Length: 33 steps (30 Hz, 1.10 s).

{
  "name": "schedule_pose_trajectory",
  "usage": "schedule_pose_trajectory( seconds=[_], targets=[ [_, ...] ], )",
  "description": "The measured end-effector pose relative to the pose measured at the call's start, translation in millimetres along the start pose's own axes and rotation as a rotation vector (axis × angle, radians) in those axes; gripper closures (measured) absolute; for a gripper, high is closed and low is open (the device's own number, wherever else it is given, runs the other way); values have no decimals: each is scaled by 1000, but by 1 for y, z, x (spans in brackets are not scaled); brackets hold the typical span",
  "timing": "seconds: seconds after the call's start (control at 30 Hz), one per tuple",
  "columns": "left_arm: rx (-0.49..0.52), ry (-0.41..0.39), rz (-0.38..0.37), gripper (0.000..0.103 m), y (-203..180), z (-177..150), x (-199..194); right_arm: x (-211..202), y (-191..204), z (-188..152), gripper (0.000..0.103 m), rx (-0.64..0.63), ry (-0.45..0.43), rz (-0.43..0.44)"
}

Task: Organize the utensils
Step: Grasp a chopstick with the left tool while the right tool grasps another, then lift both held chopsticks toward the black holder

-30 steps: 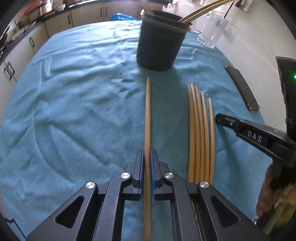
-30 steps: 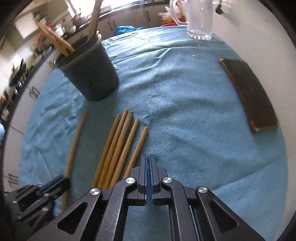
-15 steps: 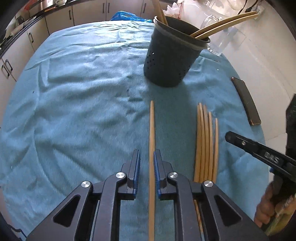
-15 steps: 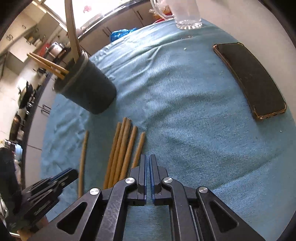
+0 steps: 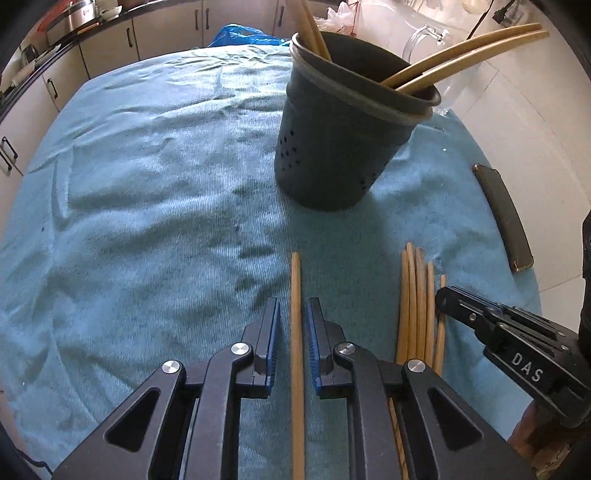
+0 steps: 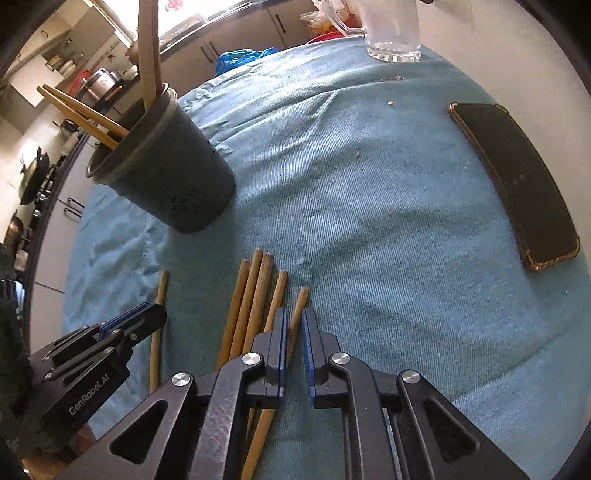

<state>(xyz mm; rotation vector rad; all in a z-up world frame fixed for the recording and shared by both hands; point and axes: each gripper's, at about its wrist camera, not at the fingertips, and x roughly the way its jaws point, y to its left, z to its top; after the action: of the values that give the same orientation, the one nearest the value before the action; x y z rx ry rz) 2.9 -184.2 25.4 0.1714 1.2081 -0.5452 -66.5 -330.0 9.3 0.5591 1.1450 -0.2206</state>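
A dark utensil holder [image 5: 332, 144] stands on the teal cloth with several wooden sticks in it; it also shows in the right wrist view [image 6: 166, 173]. My left gripper [image 5: 294, 314] is open, its jaws either side of a single wooden stick [image 5: 296, 295] lying on the cloth. My right gripper [image 6: 293, 325] is open, its jaws either side of the rightmost stick [image 6: 298, 310] of a bundle of several sticks [image 6: 251, 295]. The bundle also shows in the left wrist view [image 5: 417, 295], with the right gripper [image 5: 465, 306] beside it.
A dark phone [image 6: 517, 181] lies at the cloth's right edge, also in the left wrist view [image 5: 504, 218]. A glass jug [image 6: 391, 33] stands at the far edge. Kitchen cabinets [image 5: 110, 44] lie beyond the table. The cloth [image 5: 147, 184] is wrinkled on the left.
Both grippers have opened. The left let go of the single stick, which now lies on the cloth. The right moved down over the rightmost stick of the bundle.
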Motion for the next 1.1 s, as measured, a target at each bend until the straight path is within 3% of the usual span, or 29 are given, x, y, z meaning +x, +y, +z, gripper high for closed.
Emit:
schedule_pose_trajectory(
  seconds=[0.17, 0.2, 0.23, 0.37, 0.73, 1.1],
  targets=[
    [20, -32, -4, 90, -1, -2, 1, 4, 17, 0, 94, -50, -43, -77],
    [27, -38, 8, 97, -2, -3, 1, 4, 20, -2, 94, -71, -55, -89],
    [23, -39, 7, 98, -2, -4, 0, 4, 21, -2, 95, -86, -59, -93],
    [-11, -56, -10, 98, 2, -8, -15, -1, 20, -1, 98, -85, -54, -26],
    [22, -285, -41, 98, -4, -38, -125, -93, 32, -26, 98, -165, -287, 52],
    [62, -499, 6, 98, -20, -93, -205, -179, 44, -77, 98, -227, -471, 109]
  ],
)
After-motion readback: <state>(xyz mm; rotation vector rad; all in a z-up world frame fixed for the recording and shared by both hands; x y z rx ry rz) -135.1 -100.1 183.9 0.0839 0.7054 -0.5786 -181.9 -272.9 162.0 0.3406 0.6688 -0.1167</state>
